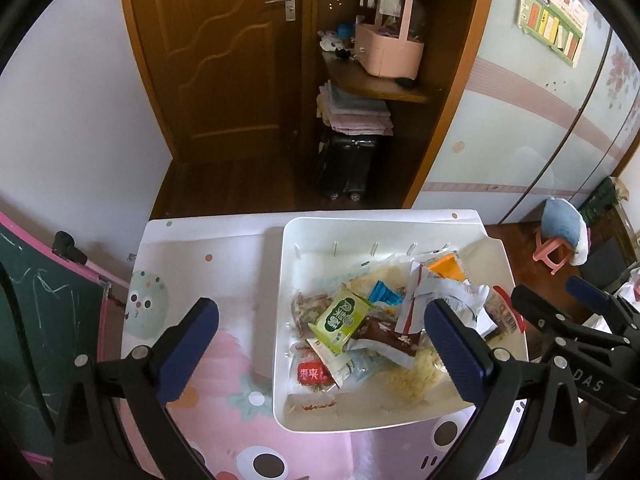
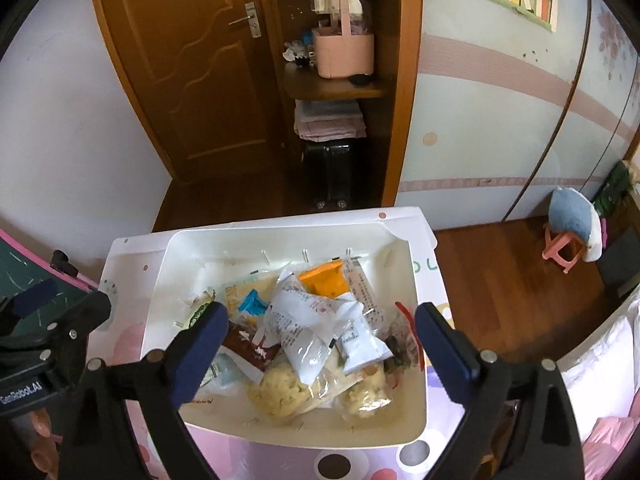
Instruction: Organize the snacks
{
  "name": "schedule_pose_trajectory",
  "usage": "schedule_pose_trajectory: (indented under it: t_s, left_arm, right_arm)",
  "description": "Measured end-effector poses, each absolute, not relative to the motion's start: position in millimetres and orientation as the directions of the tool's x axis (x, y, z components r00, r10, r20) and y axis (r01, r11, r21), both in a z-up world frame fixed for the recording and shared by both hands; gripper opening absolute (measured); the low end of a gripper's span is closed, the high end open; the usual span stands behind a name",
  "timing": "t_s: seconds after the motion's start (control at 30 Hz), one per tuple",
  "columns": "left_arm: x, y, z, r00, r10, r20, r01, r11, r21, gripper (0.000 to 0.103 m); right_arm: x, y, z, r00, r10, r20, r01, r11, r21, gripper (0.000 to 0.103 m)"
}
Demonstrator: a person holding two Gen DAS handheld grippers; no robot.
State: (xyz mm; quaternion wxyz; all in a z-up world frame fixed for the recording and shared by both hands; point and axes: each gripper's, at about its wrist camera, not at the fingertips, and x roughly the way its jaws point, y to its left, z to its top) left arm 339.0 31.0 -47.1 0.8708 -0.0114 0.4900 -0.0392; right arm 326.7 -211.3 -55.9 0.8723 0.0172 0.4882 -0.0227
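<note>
A white plastic bin (image 1: 280, 320) (image 2: 160, 280) stands on a small table with a pink cartoon cover (image 1: 192, 264). Inside lies a heap of snack packets: a green packet (image 1: 340, 318), a brown one (image 1: 390, 334) (image 2: 252, 346), a small blue one (image 1: 384, 294) (image 2: 251, 301), an orange one (image 1: 446, 266) (image 2: 324, 278), white packets (image 2: 300, 320) and clear bags of pale puffs (image 2: 276, 392). My left gripper (image 1: 322, 338) hangs open above the bin's left half, nothing between its fingers. My right gripper (image 2: 322, 334) is open over the heap, gripping nothing.
Behind the table stand a brown door (image 1: 224, 60) and an open wooden shelf unit holding a pink basket (image 1: 390, 50), folded cloths and a black suitcase (image 1: 348, 168). A chalkboard (image 1: 44, 312) leans at the left. A pink stool with a blue cushion (image 2: 568, 224) stands on the floor right.
</note>
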Motion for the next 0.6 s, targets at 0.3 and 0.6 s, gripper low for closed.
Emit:
schedule_pose_trajectory:
  t_s: [0.3, 0.6]
  left_arm:
    - [310.1, 33.9, -40.8, 0.515, -0.076, -0.854, 0.067, 0.997, -0.048, 0.102]
    - [240.5, 44.7, -28.8, 0.503, -0.075, -0.861, 0.054, 0.997, -0.056, 0.102]
  right_arm:
    - [300.2, -209.5, -43.5, 0.523, -0.017, -0.852, 0.058, 0.998, 0.016, 0.095]
    - [238.9, -201.6, -28.3, 0.53, 0.006, -0.848, 0.042, 0.999, 0.033, 0.095]
